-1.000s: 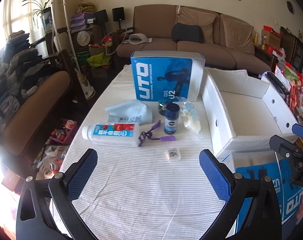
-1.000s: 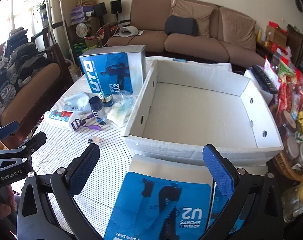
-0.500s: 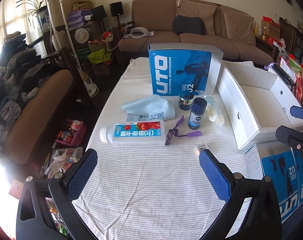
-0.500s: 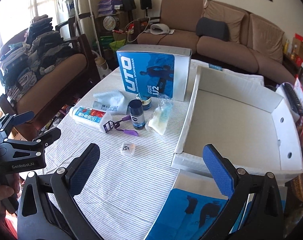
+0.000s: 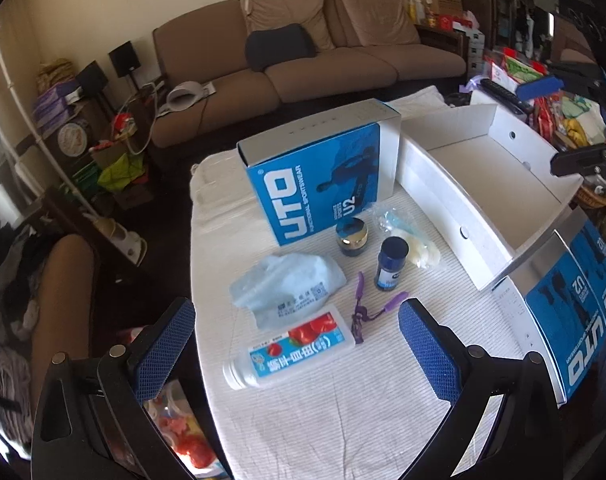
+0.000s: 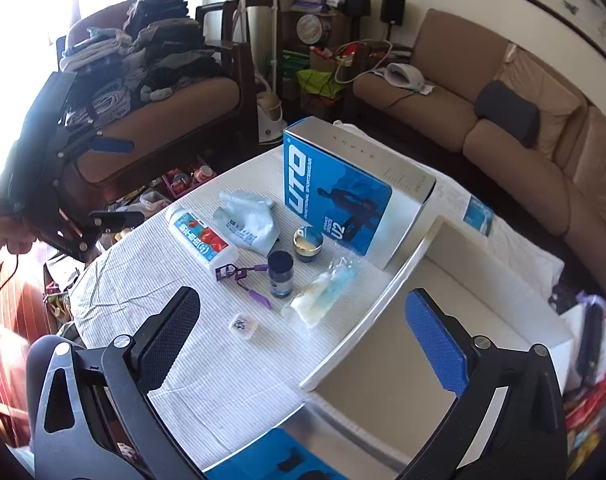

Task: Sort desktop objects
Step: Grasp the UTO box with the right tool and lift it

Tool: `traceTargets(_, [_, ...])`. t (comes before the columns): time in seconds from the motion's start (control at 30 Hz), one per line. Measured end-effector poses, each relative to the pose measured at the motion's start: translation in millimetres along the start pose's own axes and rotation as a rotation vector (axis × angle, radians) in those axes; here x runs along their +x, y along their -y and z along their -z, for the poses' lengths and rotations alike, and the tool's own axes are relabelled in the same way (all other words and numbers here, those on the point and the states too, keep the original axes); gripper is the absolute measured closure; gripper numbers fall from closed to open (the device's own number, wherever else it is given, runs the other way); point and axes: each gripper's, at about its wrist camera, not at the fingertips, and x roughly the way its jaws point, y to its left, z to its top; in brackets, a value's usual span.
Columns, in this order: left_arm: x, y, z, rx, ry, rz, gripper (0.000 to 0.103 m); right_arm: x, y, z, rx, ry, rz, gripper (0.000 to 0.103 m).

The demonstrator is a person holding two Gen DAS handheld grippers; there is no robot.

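On the white striped tablecloth lie a white bottle with a red and blue label [image 5: 293, 350] [image 6: 202, 238], a purple eyelash curler [image 5: 363, 312] [image 6: 245, 276], a dark blue bottle [image 5: 390, 264] [image 6: 280, 274], a gold-lidded jar [image 5: 351, 236] [image 6: 308, 243], a light blue pouch [image 5: 287, 286] [image 6: 249, 218], a clear bag of pads [image 5: 407, 240] [image 6: 325, 294] and a small clear case [image 6: 243, 325]. My left gripper [image 5: 295, 354] is open and empty, over the white bottle. My right gripper [image 6: 303, 336] is open and empty, over the edge of the white box [image 6: 443, 320] [image 5: 483, 184].
A blue UTO box [image 5: 323, 176] [image 6: 343, 196] stands upright behind the objects. Another UTO box [image 5: 571, 312] lies flat at the table's right. A sofa [image 5: 303, 56] stands behind, an armchair with clothes [image 6: 151, 80] at the left, and clutter lies on the floor.
Both grippers swung to the left and closer over the table; the left one now hangs over the white bottle, the right one over the box edge. Both stayed open.
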Motion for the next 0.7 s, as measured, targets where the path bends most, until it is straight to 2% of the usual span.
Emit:
traceTargets(0.2, [46, -8, -57, 0.266, -0.110, 0.025, 0.000, 34, 42, -44, -0.248, -0.151, 0.045, 0.003])
traceTargets(0.27, [64, -12, -78, 0.337, -0.140, 0.041, 0.000, 47, 52, -57, -0.326, -0.197, 0.025, 0.003])
traceTargets(0.43, [115, -20, -121, 0.467, -0.204, 0.087, 0.000, 91, 75, -86, -0.410, -0.275, -0.034, 0.004])
traceTargets(0.6, [159, -29, -138, 0.585, -0.260, 0.098, 0.000, 145, 90, -96, -0.491, -0.344, -0.083, 0.006])
traceTargets(0.7, [181, -37, -143, 0.604, -0.272, 0.088, 0.000, 172, 99, -98, -0.514, -0.364, -0.091, 0.009])
